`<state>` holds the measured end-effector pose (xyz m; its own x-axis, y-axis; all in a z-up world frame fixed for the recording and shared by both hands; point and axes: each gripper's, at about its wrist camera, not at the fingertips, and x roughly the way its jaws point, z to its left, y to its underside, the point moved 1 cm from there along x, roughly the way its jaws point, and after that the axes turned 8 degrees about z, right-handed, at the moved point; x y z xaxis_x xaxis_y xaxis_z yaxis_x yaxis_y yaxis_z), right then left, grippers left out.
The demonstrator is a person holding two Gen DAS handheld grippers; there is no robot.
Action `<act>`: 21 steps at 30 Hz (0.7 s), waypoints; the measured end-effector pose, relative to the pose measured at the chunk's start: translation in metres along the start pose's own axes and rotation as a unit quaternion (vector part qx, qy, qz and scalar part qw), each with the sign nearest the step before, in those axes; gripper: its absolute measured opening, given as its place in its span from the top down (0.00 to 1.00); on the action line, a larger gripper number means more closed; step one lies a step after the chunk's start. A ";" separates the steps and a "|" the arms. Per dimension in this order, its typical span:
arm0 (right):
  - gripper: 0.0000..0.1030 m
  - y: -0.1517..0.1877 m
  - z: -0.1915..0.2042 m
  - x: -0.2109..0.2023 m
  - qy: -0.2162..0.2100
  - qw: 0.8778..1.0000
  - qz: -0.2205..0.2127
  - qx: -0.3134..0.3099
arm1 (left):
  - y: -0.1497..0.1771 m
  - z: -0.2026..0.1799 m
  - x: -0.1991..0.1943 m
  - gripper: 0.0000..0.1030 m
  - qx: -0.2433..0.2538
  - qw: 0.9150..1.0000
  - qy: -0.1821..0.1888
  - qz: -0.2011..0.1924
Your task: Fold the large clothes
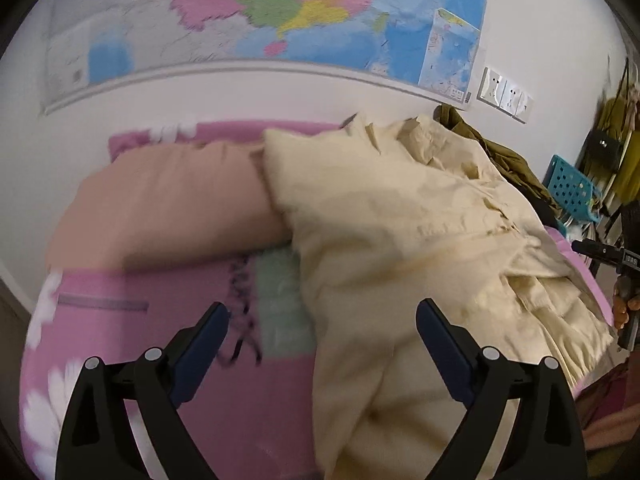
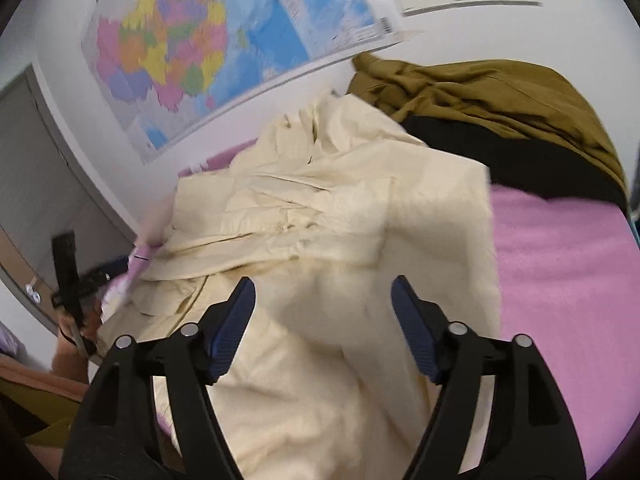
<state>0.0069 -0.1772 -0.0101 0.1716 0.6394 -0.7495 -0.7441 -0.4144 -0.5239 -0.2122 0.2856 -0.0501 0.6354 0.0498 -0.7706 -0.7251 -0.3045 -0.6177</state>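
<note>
**Both claws wide over the cream shirt on the bed**

We hold the left claw (image 1: 322,322) and the right claw (image 2: 323,298) with jaws spread wide and nothing between them, each poised above the cream shirt (image 1: 400,240), which lies crumpled across the pink bedcover (image 1: 180,320). We judge the hands sit on either side of the garment so that each can take an edge and draw it flat before any fold is made.

The shirt looks like thin woven cotton, soft and heavily creased, with a button placket (image 2: 280,228) bunched near its middle. It should slide easily but sag and wrinkle when lifted. A peach pillow (image 1: 168,204) sits touching its far left side, against the wall. Beyond the shirt an olive garment (image 2: 480,96) lies heaped over something black (image 2: 520,160), likely waiting its turn. A colourful map (image 1: 280,12) hangs on the wall behind the bed.
</note>
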 end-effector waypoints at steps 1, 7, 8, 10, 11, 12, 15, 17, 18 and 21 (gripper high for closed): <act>0.31 0.006 -0.003 -0.006 -0.001 1.000 -0.004 0.007 | 0.007 0.003 -0.002 0.11 -0.007 1.000 0.003 0.006; 0.21 0.050 -0.032 -0.039 -0.006 0.997 -0.028 0.077 | 0.046 0.018 0.001 0.11 -0.069 0.993 0.077 0.050; 0.20 0.056 -0.036 -0.042 -0.009 0.996 -0.030 0.087 | 0.049 0.017 0.003 0.11 -0.071 0.993 0.081 0.052; 0.14 0.069 -0.046 -0.046 -0.008 0.994 -0.027 0.107 | 0.055 0.012 0.005 0.11 -0.069 0.991 0.097 0.057; 0.14 0.075 -0.050 -0.048 -0.008 0.993 -0.024 0.115 | 0.057 0.010 0.007 0.11 -0.070 0.990 0.104 0.061; 0.14 0.079 -0.052 -0.047 -0.010 0.993 -0.022 0.118 | 0.060 0.008 0.008 0.11 -0.071 0.989 0.114 0.065; 0.14 0.090 -0.057 -0.043 -0.019 0.991 -0.011 0.129 | 0.063 0.002 0.008 0.09 -0.067 0.987 0.128 0.067; 0.14 0.095 -0.057 -0.038 -0.026 0.992 0.000 0.127 | 0.065 0.000 0.007 0.09 -0.069 0.985 0.144 0.072; 0.13 0.097 -0.056 -0.036 -0.029 0.992 0.003 0.124 | 0.066 -0.002 0.007 0.09 -0.068 0.982 0.156 0.078; 0.11 0.099 -0.051 -0.035 -0.029 0.994 0.002 0.109 | 0.072 -0.013 0.006 0.08 -0.053 0.974 0.200 0.094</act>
<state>-0.0397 -0.2736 -0.0564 0.1353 0.6764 -0.7240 -0.8684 -0.2710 -0.4154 -0.2571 0.2520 -0.0973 0.5614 -0.3849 -0.7326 -0.8210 -0.3699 -0.4348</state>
